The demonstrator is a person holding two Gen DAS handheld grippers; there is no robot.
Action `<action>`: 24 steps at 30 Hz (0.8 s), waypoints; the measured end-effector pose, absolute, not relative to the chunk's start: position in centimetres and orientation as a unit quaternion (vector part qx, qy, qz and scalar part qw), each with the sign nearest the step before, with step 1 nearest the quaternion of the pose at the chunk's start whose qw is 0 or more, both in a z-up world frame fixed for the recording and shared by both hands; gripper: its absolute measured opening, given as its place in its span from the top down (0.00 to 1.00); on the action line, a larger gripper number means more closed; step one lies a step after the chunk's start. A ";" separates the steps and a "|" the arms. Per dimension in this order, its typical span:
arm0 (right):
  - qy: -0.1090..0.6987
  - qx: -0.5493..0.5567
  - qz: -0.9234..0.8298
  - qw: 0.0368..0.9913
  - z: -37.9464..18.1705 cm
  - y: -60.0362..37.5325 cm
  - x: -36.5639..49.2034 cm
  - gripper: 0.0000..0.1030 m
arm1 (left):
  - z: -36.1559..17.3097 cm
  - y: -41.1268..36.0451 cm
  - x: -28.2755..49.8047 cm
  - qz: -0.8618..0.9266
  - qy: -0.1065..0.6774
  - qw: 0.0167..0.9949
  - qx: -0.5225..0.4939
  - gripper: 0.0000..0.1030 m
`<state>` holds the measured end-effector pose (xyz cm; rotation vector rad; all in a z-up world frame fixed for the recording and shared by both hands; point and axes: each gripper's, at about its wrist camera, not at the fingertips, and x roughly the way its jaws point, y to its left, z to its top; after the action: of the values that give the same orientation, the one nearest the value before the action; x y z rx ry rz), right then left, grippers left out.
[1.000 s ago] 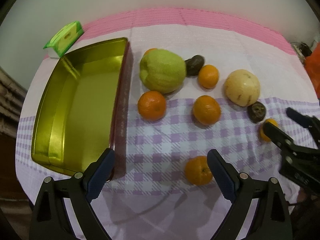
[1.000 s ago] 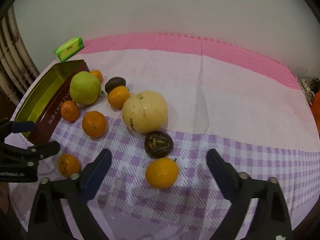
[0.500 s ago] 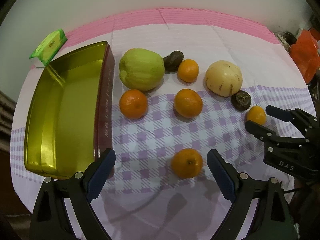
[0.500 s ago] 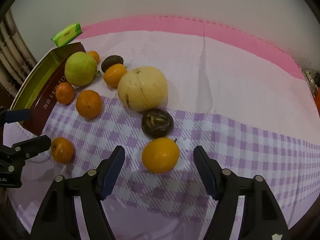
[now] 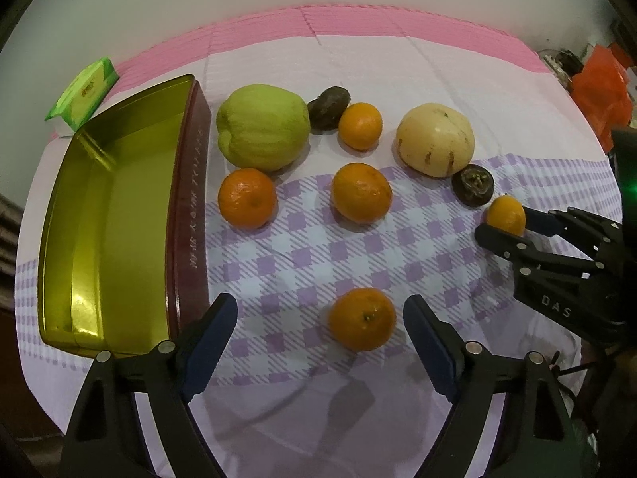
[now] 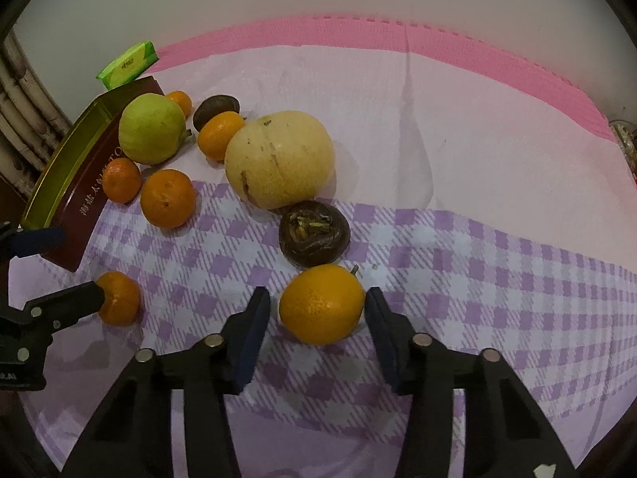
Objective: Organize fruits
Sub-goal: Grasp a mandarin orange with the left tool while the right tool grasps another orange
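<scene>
Several fruits lie on a checked cloth: a green fruit [image 5: 262, 126], a pale yellow melon [image 5: 436, 139], two dark brown fruits [image 5: 329, 107] [image 5: 473, 184] and several oranges. My left gripper [image 5: 320, 310] is open, its jaws on either side of a near orange [image 5: 361, 318], not touching. My right gripper [image 6: 317, 306] is open but narrowed around a small orange [image 6: 321, 304], with a small gap at each side. A gold tin [image 5: 107, 215] stands open at the left.
A green packet [image 5: 83, 91] lies behind the tin. A pink mat [image 6: 398, 36] covers the far side of the table against a white wall. An orange bag [image 5: 601, 83] sits at the far right.
Both grippers moved forward toward their oranges. The right gripper's jaws narrowed around the small orange. The left gripper shifted right, now framing the near orange.
</scene>
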<state>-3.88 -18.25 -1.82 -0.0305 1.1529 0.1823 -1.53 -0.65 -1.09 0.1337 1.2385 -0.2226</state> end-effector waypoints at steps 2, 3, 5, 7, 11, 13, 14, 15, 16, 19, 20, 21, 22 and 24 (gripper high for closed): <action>0.544 -0.017 0.085 0.835 -2.0 -18.1 -3.8 0.58 | -1.2 -0.7 -1.5 -0.105 0.581 0.805 0.064 0.17; 0.543 -0.019 0.084 0.835 -2.0 -18.1 -3.8 0.58 | -1.2 -0.8 -1.5 -0.105 0.582 0.804 0.065 0.17; 0.542 -0.019 0.085 0.836 -2.1 -17.9 -3.7 0.59 | -1.2 -1.0 -1.6 -0.106 0.583 0.803 0.068 0.17; 0.540 -0.023 0.083 0.837 -2.2 -17.9 -3.6 0.63 | -1.3 -1.0 -1.8 -0.109 0.584 0.801 0.070 0.17; 0.539 -0.028 0.082 0.838 -2.2 -17.7 -3.4 0.64 | -1.6 -1.2 -1.9 -0.114 0.589 0.797 0.073 0.17; 0.540 -0.026 0.081 0.837 -2.2 -17.7 -3.4 0.64 | -1.6 -1.4 -2.0 -0.118 0.591 0.795 0.074 0.17; 0.540 -0.025 0.081 0.837 -2.2 -17.7 -3.4 0.64 | -1.7 -1.5 -2.1 -0.120 0.591 0.794 0.075 0.18; 0.540 -0.025 0.079 0.837 -2.1 -17.7 -3.4 0.64 | -1.8 -1.6 -2.1 -0.122 0.592 0.793 0.077 0.18; 0.541 -0.023 0.077 0.837 -2.1 -17.9 -3.3 0.64 | -1.8 -1.7 -2.1 -0.123 0.594 0.791 0.078 0.20; 0.542 -0.015 0.077 0.837 -2.1 -18.3 -3.3 0.64 | -2.3 -1.7 -1.7 -0.122 0.605 0.783 0.077 0.33; 0.541 -0.014 0.078 0.837 -2.1 -18.3 -3.3 0.64 | -2.5 -1.7 -1.5 -0.124 0.611 0.779 0.071 0.35; 0.542 -0.015 0.078 0.837 -2.1 -18.2 -3.3 0.64 | -2.7 -1.6 -1.4 -0.126 0.615 0.776 0.067 0.38; 0.542 -0.014 0.078 0.836 -2.1 -18.3 -3.3 0.64 | -2.8 -1.7 -1.3 -0.129 0.618 0.773 0.065 0.39; 0.543 -0.013 0.079 0.836 -2.0 -18.4 -3.4 0.64 | -2.9 -1.9 -1.3 -0.132 0.618 0.772 0.068 0.40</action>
<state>-3.36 -18.44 -1.96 -0.0278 1.1489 0.1677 -1.32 -1.90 -2.87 0.1480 1.3401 -0.2866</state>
